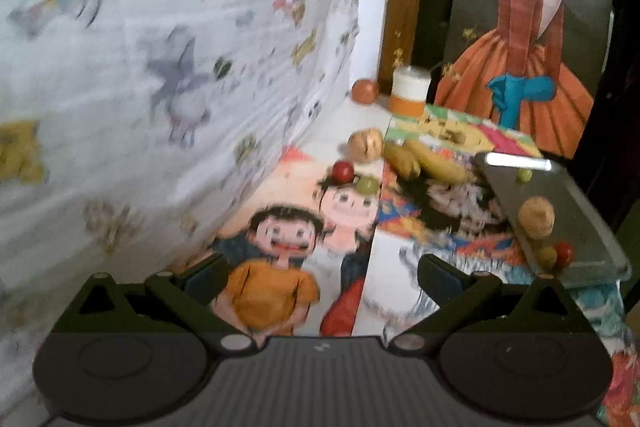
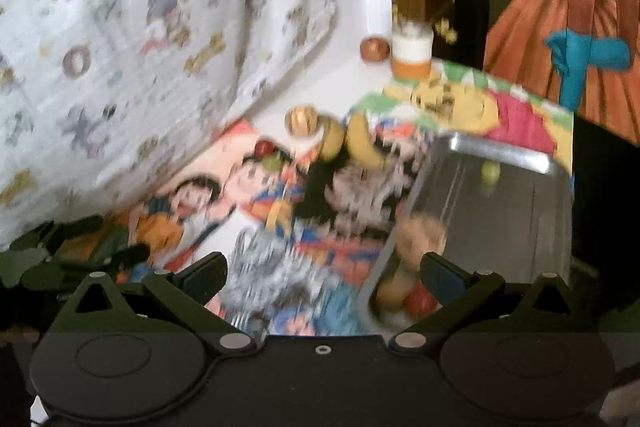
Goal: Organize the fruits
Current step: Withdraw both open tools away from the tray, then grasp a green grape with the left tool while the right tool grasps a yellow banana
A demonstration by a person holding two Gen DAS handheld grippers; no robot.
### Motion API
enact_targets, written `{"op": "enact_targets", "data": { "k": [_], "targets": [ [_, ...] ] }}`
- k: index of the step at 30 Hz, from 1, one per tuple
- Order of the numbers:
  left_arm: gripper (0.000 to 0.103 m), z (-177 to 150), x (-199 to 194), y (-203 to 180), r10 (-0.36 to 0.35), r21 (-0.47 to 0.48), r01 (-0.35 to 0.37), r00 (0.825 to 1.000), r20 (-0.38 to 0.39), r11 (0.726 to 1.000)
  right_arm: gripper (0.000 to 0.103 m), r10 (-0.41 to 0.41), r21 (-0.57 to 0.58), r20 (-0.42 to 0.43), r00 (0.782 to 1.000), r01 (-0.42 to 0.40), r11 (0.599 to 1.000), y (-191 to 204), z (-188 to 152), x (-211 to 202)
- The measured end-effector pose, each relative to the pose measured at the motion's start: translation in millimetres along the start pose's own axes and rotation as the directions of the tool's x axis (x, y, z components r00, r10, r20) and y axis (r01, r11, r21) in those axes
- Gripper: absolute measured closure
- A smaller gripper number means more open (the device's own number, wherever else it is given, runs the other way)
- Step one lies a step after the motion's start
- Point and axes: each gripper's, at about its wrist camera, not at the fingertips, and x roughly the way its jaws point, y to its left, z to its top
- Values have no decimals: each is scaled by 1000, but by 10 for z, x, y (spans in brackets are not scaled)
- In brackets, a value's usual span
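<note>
**Both grippers empty, fruit split between tray and table**

Nearest the cameras, the left gripper (image 1: 320, 277) and the right gripper (image 2: 322, 275) both hang above the table with their black, blue-padded fingers spread wide and nothing between them; judging by this, neither has yet chosen a piece.

Just beyond, on the right, lies the metal tray (image 1: 588, 227), flat, grey and glossy with a raised rim, probably the collecting place. At its near corner sit a red cherry-like fruit (image 1: 564, 251) and a greenish one (image 1: 547, 255), touching, with a rough tan walnut (image 1: 537, 218) just behind them. A small green fruit (image 1: 525, 175) rests alone near the far rim.

Off the tray, on the printed cartoon table cover (image 1: 276, 267), a smooth red fruit (image 1: 343, 171) and a green fruit (image 1: 367, 185) lie side by side. Behind them are a second wrinkled walnut (image 1: 365, 143) and two curved yellow bananas (image 1: 424, 159), close together, likely awaiting sorting.

Farthest, by the wooden frame, stands an orange round fruit (image 1: 365, 91) beside a white-and-orange cylindrical cup (image 1: 410, 89). A patterned white cloth (image 1: 160, 47) hangs along the left.
</note>
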Motion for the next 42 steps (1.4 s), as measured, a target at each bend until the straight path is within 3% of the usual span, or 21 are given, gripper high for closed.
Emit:
{"op": "enact_targets", "data": {
  "k": [5, 10, 18, 24, 31, 37, 42],
  "targets": [
    [0, 169, 143, -64, -27, 46, 24, 999, 48, 999, 1, -6, -25, 68, 998, 7, 1000, -152, 365, 166],
    [0, 276, 416, -170, -51, 89, 47, 998, 48, 995, 1, 43, -162, 137, 990, -21, 987, -243, 583, 493],
    [0, 353, 993, -259, -56, 66, 56, 998, -13, 996, 1, 60, -263, 22, 998, -52, 964, -461, 607, 1253],
    [0, 427, 1430, -250, -51, -20, 50, 996, -73, 999, 1, 31, -349, -26, 999, -38, 936, -566, 645, 1760],
    [3, 471, 1733, -319, -62, -29, 60, 996, -65, 998, 15, 63, -367, -59, 996, -80, 927, -640, 739, 2112],
    [17, 479, 1818, -348, -85, -22, 84, 995, -52, 996, 24, 98, -377, -79, 992, -121, 918, -637, 781, 2262],
    [30, 450, 1854, -332, -101, -41, 99, 993, -54, 994, 43, 110, -394, -98, 989, -140, 908, -572, 784, 2352]
  ]
}}
